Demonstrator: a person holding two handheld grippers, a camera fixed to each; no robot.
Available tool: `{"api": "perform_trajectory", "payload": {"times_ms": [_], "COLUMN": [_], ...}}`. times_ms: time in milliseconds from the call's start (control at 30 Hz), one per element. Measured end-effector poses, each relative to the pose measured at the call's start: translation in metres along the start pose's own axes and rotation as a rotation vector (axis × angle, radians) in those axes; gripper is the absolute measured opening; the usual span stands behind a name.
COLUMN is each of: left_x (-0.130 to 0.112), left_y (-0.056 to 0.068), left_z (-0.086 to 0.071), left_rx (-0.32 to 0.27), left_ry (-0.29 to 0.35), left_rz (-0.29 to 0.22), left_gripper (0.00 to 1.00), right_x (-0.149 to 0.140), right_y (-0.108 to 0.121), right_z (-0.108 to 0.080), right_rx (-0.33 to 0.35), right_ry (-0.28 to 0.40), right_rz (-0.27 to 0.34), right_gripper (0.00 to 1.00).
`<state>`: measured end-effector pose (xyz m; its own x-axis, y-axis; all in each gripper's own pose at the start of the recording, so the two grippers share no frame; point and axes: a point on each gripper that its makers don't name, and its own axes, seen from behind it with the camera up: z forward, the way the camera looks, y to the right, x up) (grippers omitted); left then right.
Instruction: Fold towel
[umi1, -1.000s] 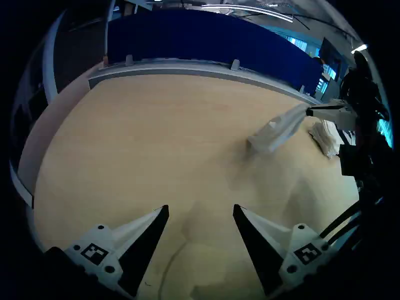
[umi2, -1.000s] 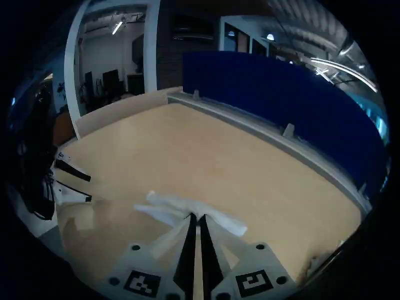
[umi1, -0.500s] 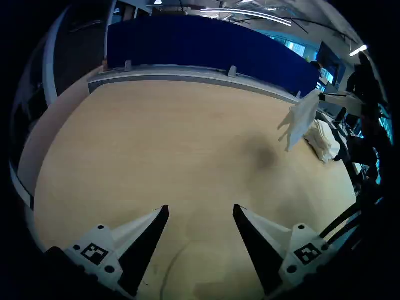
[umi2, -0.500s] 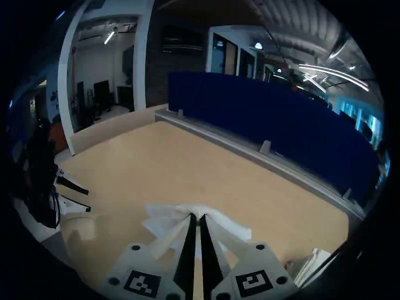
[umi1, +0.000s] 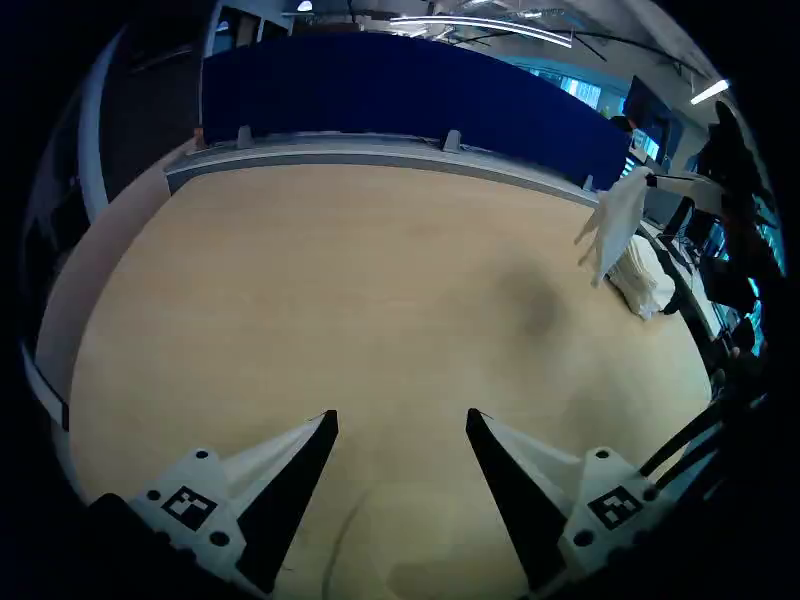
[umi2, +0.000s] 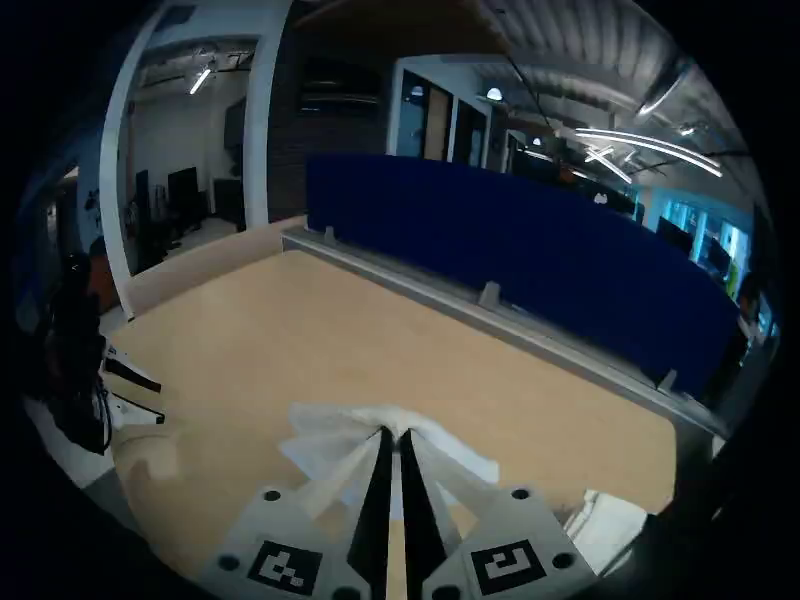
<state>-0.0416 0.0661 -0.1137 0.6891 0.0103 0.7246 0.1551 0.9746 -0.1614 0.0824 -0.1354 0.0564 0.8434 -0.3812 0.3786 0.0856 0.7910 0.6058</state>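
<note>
Evidently the right tongs (umi2: 392, 436) pinch the towel (umi2: 318, 432) aloft so it hangs free; the left tongs (umi1: 400, 418) hover spread over the bench (umi1: 330, 270).

We can read no words, numbers or brands here. The square black-and-white markers (umi1: 190, 505) on the left gripper (umi1: 400, 415) and on the right gripper (umi2: 392, 432) seem to carry patterns only, not letters.
</note>
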Motion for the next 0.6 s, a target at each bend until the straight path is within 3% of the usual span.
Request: {"api": "perform_trajectory", "payload": {"times_ms": [600], "left_x": [0.003], "left_y": [0.014], "left_z": [0.007], "left_rx": [-0.007], "left_ry": [-0.01], "left_rz": [0.019], "left_gripper": [0.96], "right_x": [0.006], "right_y": [0.128], "right_z": [-0.034], "right_rx": [-0.15], "right_ry": [-0.026], "right_rz": [-0.019], "right_gripper": [0.05]}}
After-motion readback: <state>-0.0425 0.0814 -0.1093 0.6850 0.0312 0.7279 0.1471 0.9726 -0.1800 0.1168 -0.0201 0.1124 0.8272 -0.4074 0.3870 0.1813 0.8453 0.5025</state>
